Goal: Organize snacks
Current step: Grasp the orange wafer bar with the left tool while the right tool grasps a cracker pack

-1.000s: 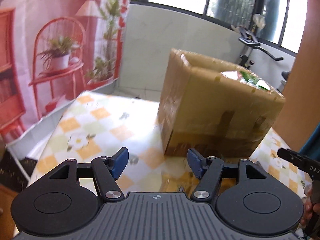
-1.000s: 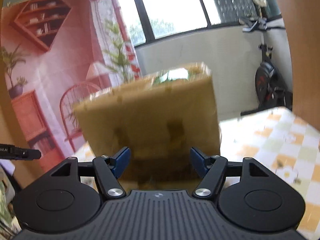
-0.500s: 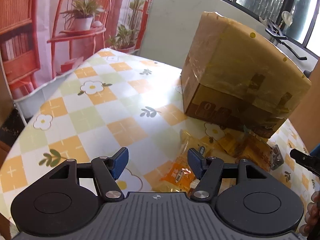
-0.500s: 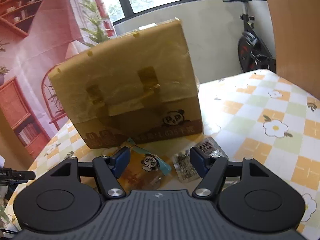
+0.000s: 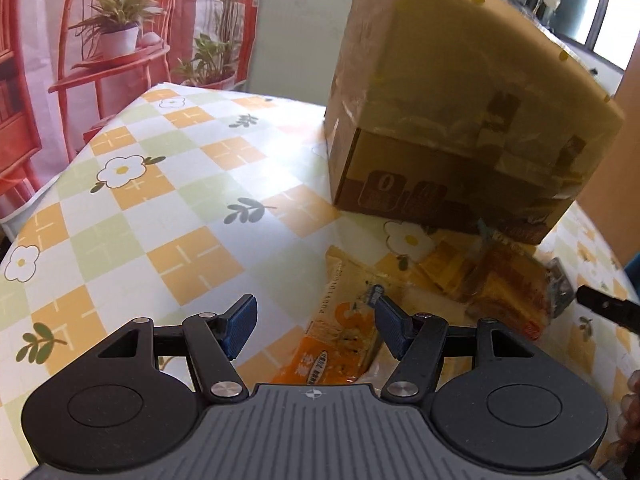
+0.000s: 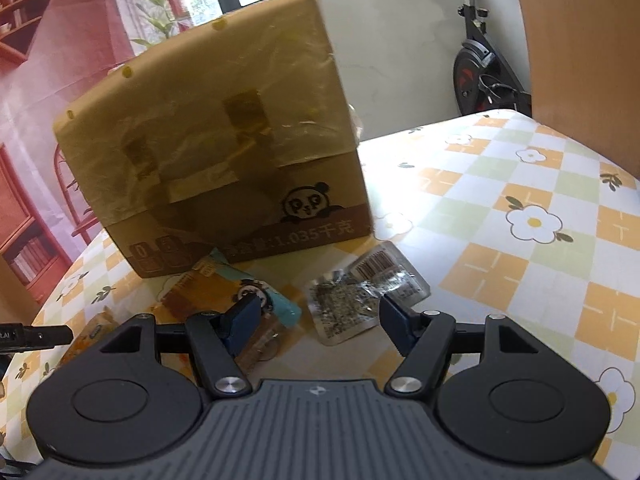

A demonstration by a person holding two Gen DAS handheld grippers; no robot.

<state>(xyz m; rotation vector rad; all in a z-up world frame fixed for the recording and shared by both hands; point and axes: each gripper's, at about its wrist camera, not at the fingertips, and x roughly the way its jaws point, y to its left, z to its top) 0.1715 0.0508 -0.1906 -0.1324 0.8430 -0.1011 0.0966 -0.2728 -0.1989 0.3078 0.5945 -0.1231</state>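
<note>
A taped brown cardboard box (image 5: 460, 120) (image 6: 224, 152) stands on the flowered tablecloth. Snack packets lie in front of it. An orange packet (image 5: 340, 340) lies just ahead of my left gripper (image 5: 316, 326), which is open above it with nothing between its blue pads. A clear yellow-brown packet (image 5: 492, 284) lies to its right. In the right wrist view, a teal-edged panda packet (image 6: 240, 292) and a silvery clear packet (image 6: 360, 296) lie ahead of my right gripper (image 6: 318, 324), open and holding nothing.
The table (image 5: 160, 220) has a checked orange, green and white cloth; its left edge drops off near a red chair backdrop (image 5: 100, 60). An exercise bike (image 6: 480, 68) stands behind the table on the right. The other gripper's tip (image 5: 608, 310) shows at the right edge.
Both grippers have come down and tilted toward the table. The box has risen in both views and the snack packets in front of it have come into sight. Jaw openings are unchanged.
</note>
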